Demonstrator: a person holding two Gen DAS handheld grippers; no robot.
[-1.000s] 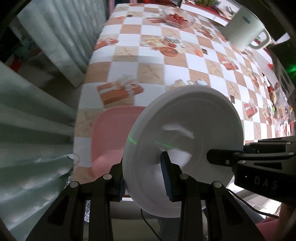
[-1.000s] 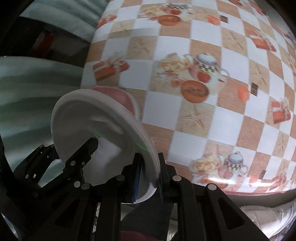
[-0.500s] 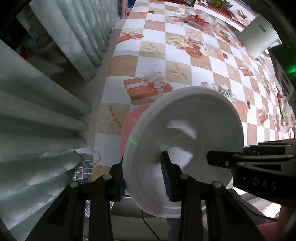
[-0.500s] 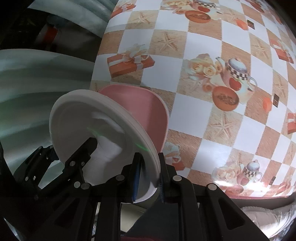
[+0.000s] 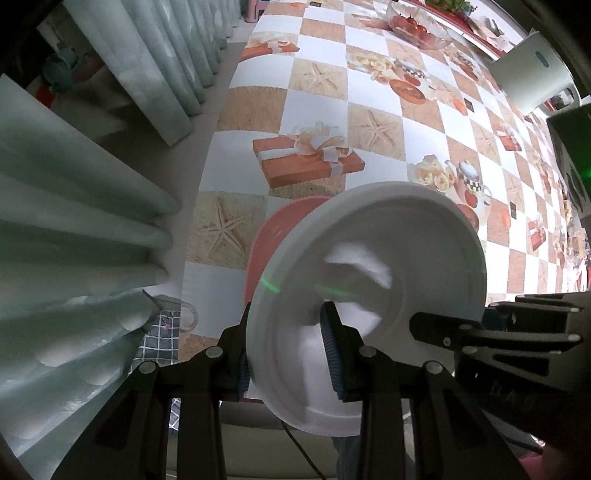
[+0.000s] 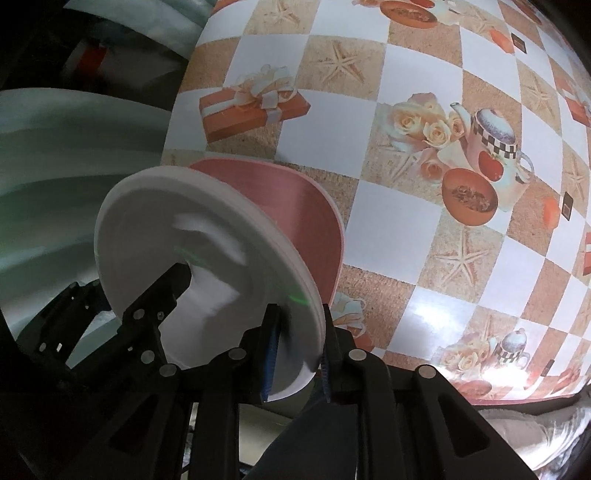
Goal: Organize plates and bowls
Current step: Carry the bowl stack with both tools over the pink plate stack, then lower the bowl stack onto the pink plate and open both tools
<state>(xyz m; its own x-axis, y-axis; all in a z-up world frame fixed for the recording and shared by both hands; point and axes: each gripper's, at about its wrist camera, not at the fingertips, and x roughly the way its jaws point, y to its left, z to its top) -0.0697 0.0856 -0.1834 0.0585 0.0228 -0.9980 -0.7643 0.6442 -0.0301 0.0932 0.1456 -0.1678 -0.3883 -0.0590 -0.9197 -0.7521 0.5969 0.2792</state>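
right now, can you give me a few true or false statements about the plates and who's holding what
1. Both hand-held grippers grip the white plate. True: the left hand-held gripper and the right hand-held gripper each clamp its rim.
2. The white plate lies flat on the table. False: it is held up, tilted, above the table.
3. A pink plate lies on the table behind the white plate. True.
4. The pink plate is stacked on a bowl. False: it lies directly on the checkered tablecloth.
5. A glass bowl with red food stands at the far end of the table. True.
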